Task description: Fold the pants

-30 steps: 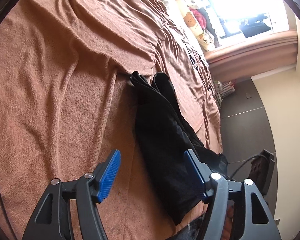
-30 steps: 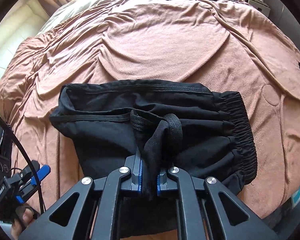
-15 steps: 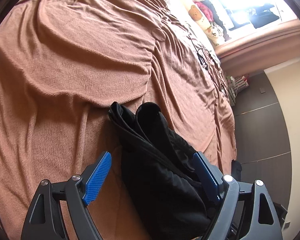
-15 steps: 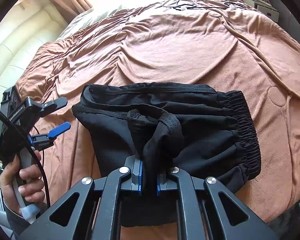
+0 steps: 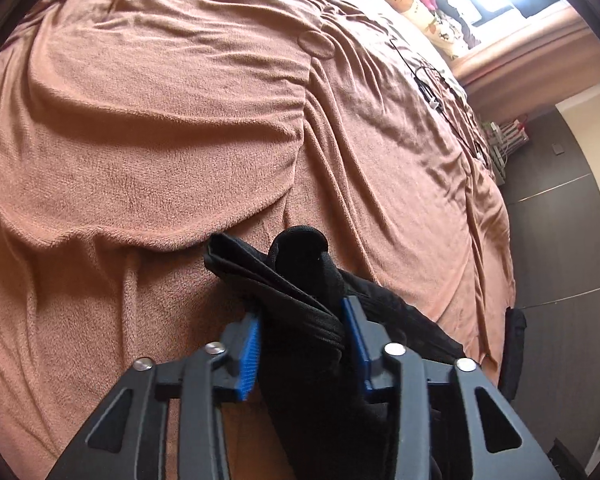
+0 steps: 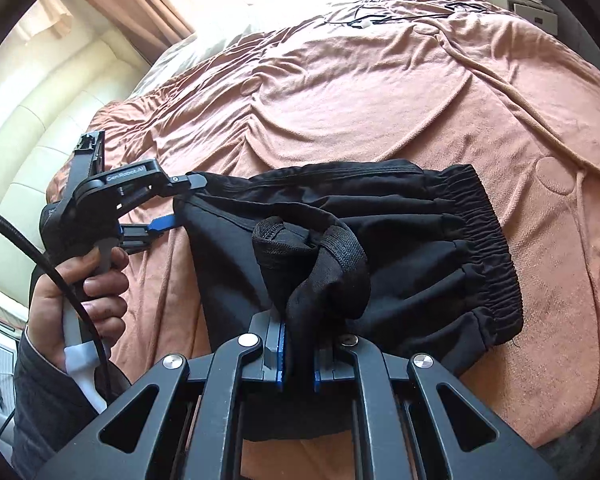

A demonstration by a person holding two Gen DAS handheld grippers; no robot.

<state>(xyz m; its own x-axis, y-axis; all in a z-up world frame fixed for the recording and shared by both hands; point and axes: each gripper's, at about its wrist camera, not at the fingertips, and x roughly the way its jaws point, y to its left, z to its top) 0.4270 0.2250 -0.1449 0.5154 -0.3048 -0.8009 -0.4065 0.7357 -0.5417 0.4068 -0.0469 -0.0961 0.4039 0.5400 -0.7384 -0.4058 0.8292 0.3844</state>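
Folded black pants [image 6: 400, 240] of smooth woven cloth lie on a bed under a rumpled, napped terracotta blanket [image 6: 380, 92]; the gathered elastic waistband [image 6: 488, 240] faces right. The left hand-held gripper [image 6: 180, 200], marked "GenRobot.AI" in white on its black arm, is closing its blue ribbed pads [image 5: 249, 356] about the stacked edge of the pants. The right hand-held gripper [image 6: 298, 354] is clamped narrow on a bunched hem. A hand [image 6: 80, 304] grips the left handle.

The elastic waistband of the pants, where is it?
In the right wrist view the waistband lies at the right end of the black pants, on the brown blanket.
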